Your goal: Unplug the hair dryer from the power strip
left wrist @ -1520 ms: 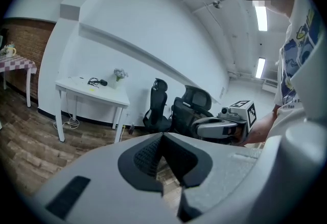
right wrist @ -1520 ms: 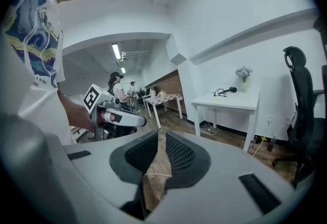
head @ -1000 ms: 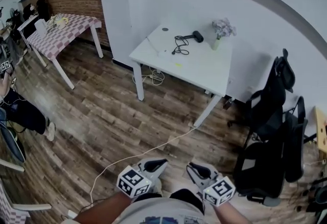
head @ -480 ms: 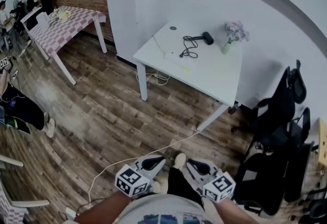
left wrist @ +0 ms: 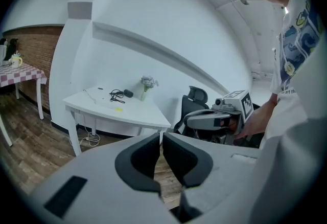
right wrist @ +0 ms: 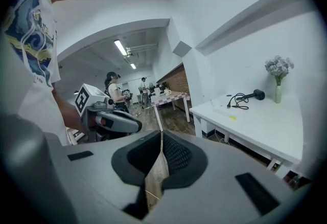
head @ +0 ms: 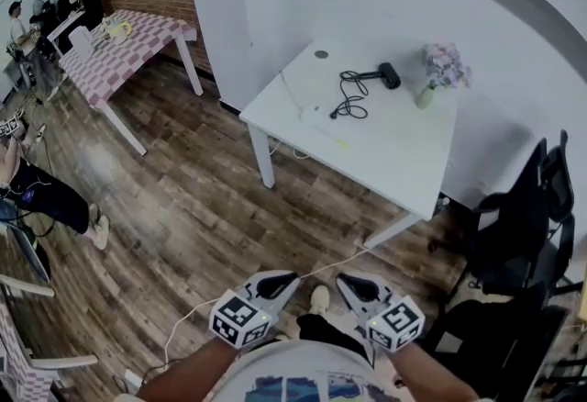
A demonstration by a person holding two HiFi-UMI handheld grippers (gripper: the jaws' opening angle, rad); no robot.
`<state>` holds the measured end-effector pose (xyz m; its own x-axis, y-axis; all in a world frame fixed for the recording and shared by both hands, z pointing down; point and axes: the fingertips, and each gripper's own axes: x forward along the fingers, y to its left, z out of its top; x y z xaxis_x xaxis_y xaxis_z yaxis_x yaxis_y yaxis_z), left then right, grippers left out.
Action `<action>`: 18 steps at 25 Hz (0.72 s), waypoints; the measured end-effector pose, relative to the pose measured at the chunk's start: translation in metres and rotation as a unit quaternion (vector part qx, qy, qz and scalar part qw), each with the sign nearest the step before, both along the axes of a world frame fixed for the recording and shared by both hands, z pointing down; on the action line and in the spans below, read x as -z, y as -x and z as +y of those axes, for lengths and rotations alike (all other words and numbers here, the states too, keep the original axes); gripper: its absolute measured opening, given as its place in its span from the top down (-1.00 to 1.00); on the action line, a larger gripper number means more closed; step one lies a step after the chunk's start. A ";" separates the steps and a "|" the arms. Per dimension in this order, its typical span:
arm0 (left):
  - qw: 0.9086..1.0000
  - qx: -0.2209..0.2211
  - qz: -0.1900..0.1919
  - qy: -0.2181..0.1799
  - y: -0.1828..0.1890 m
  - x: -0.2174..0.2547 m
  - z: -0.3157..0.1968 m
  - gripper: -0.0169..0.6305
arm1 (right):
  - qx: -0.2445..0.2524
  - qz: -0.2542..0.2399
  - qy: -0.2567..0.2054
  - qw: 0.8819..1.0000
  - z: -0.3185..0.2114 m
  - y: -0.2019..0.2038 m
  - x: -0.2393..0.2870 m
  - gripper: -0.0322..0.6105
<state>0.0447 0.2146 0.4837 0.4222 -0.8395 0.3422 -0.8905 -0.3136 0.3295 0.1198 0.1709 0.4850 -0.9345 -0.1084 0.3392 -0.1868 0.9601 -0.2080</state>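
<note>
The black hair dryer (head: 389, 74) lies at the far side of a white table (head: 404, 161), and its black cord (head: 351, 98) is coiled beside it. A white power strip (head: 319, 120) lies near the table's left edge. Both grippers are held low over the wooden floor, well short of the table. My left gripper (head: 281, 281) and my right gripper (head: 348, 282) are shut with nothing between the jaws. The left gripper view shows the left gripper (left wrist: 161, 136) with the dryer (left wrist: 127, 93) far off. From the right gripper (right wrist: 161, 133), the dryer (right wrist: 257, 95) is also distant.
A vase of flowers (head: 440, 70) stands right of the dryer. Black office chairs (head: 523, 235) crowd the right side. A white cable (head: 238, 299) runs across the floor. A checkered table (head: 119, 51) stands at the back left, and a seated person (head: 37, 194) is at the left.
The white table has drawn nearer and shifted right in the head view. Both grippers stay low at the bottom of the view, still shut.
</note>
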 end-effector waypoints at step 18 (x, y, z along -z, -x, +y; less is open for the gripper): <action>0.998 0.055 -0.019 0.001 0.038 0.003 -0.197 0.71 | 0.016 -0.010 0.007 1.000 -0.188 0.008 -0.020 0.83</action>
<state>0.0067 0.0174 0.4804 0.3142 -0.8792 0.3581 -0.9315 -0.2128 0.2950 0.1119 -0.0172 0.5046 -0.9439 -0.0741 0.3219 -0.1520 0.9627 -0.2239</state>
